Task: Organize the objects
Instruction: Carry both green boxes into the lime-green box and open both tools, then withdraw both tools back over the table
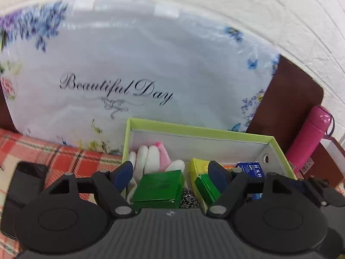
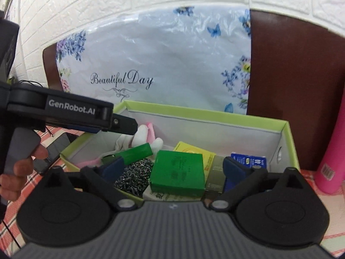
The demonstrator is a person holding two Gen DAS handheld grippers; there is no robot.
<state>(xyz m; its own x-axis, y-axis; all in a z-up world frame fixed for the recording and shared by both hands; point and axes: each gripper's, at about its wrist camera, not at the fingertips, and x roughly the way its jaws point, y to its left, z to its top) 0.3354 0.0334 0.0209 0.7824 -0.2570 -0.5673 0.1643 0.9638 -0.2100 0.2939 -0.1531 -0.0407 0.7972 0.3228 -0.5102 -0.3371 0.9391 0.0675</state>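
Note:
A light-green cardboard box [image 1: 200, 132] [image 2: 207, 119] stands open on the checked cloth. It holds a green carton [image 1: 158, 186] [image 2: 177, 173], a second green-and-yellow carton [image 1: 201, 178], a yellow packet [image 2: 194, 150], a blue packet [image 1: 251, 169] [image 2: 249, 159], a steel scourer [image 1: 188, 198] [image 2: 134, 178] and white-and-pink gloves [image 1: 151, 157] [image 2: 146, 136]. My left gripper [image 1: 170, 176] is open above the box, its fingers either side of the green carton. My right gripper [image 2: 174, 173] is open, straddling the green carton at the box's near edge. The left gripper [image 2: 124, 125] shows from the side in the right wrist view.
A floral "Beautiful Day" bag [image 1: 138, 69] [image 2: 163, 64] leans on a brown headboard [image 2: 297, 86] behind the box. A pink bottle [image 1: 308, 139] [image 2: 333, 157] stands right of the box. A dark phone [image 2: 54, 151] lies left of it.

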